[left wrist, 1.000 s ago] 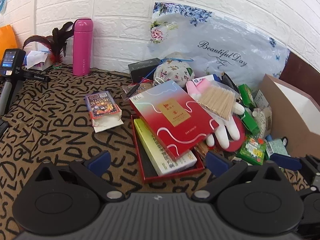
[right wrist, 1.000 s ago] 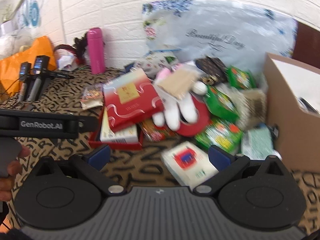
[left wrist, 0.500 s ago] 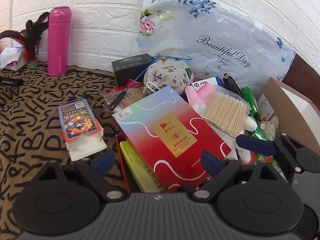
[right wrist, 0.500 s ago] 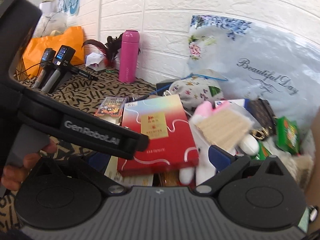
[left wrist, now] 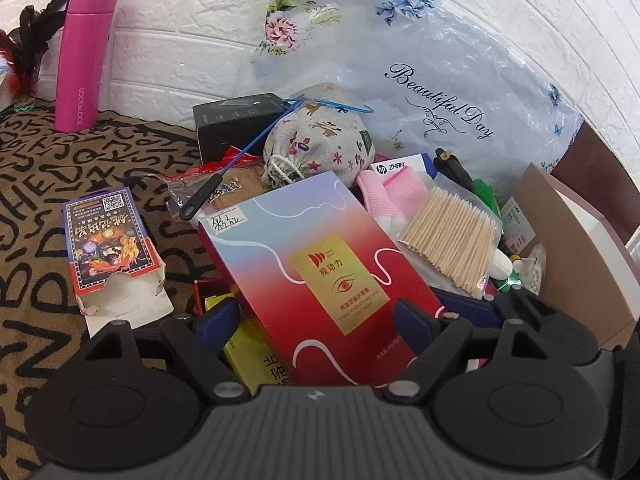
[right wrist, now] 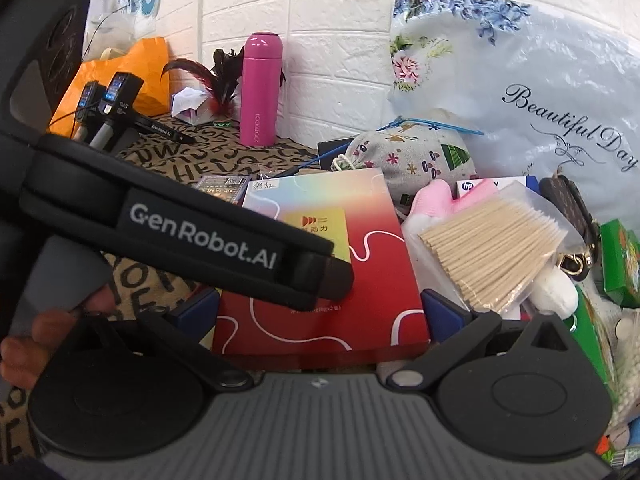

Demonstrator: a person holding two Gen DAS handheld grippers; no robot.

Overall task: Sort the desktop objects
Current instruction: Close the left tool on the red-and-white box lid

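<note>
Leftmost, against the white brick wall: a pink bottle (left wrist: 86,54), upright on a brown cloth (left wrist: 36,184) printed with black letters. Nearer, just right of it: a small card box (left wrist: 110,248) lying flat with its end flap open. Behind, toward the middle: a black box (left wrist: 236,126) and a patterned drawstring pouch (left wrist: 320,138), touching.

Centre of the heap: a flat red box (left wrist: 320,268) with a gold label, tilted, resting on a yellow box (left wrist: 252,356) and a red tray edge beneath. Left gripper (left wrist: 316,316) spread wide, one blue pad at each long side of the red box, not yet pressing on it. Right gripper (right wrist: 320,312) likewise wide apart, straddling the near end of the same box, nothing clamped. Both tools crowded onto one item; left tool's body lying across the right camera's view.

Further right: a clear packet of toothpicks (left wrist: 452,240) leaning on something pink, just beside the red box. Rightmost: a cardboard box (left wrist: 560,248), open, probably a place for sorted things.

Best handled, probably, by letting one tool do the grasp. Square the pads to the box's long edges, low enough to catch the side walls and not the slick top. Close slowly; a thin carton can buckle or slip. Lift level and straight up, so the toothpick packet and the yellow box below stay undisturbed. Keep the other tool clear of the path.
</note>
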